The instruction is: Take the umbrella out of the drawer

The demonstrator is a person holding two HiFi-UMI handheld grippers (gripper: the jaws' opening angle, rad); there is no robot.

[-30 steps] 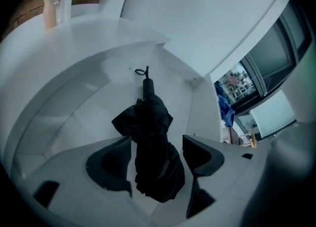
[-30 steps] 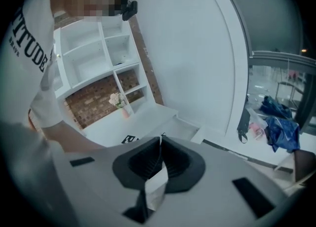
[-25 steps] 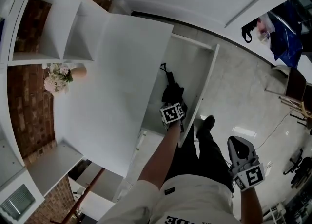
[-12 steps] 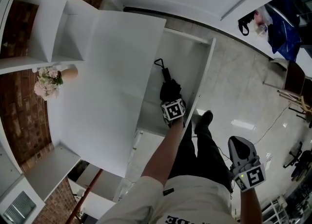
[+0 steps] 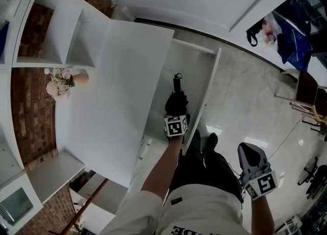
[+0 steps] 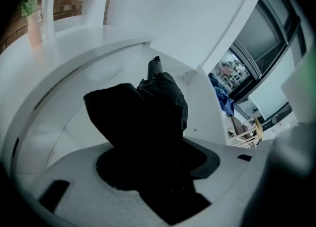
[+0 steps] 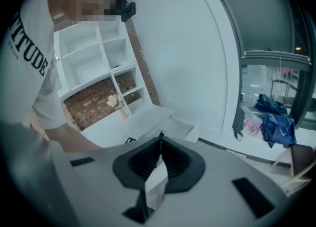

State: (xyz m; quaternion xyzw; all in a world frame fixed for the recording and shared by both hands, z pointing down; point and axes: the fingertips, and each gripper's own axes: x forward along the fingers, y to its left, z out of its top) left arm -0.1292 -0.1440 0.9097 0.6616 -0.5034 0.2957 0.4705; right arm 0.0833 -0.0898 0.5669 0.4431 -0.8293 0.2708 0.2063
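Note:
The black folded umbrella (image 5: 178, 100) is in the open white drawer (image 5: 196, 68), its handle end (image 5: 177, 79) pointing away from me. My left gripper (image 5: 177, 112) reaches down into the drawer. Its jaws have just been closing and now press on the bunched black fabric. In the left gripper view the umbrella (image 6: 148, 117) fills the space between the jaws of the left gripper (image 6: 150, 164) and hides the pads, and its tip (image 6: 156, 64) sticks up. My right gripper (image 5: 249, 152) hangs off to the right above the floor. In its own view the right gripper (image 7: 160, 144) is shut with nothing in it.
A white desk top (image 5: 112, 101) lies left of the drawer, with a vase of flowers (image 5: 64, 81) and white shelves (image 5: 56, 29) beyond. My feet (image 5: 207, 141) stand by the drawer front. Bags (image 5: 286, 29) and a wooden chair (image 5: 309, 96) sit on the tiled floor at right.
The left gripper's jaws have closed on the umbrella, and its handle end has swung from the drawer's left side toward the middle. The right gripper has stayed at the lower right.

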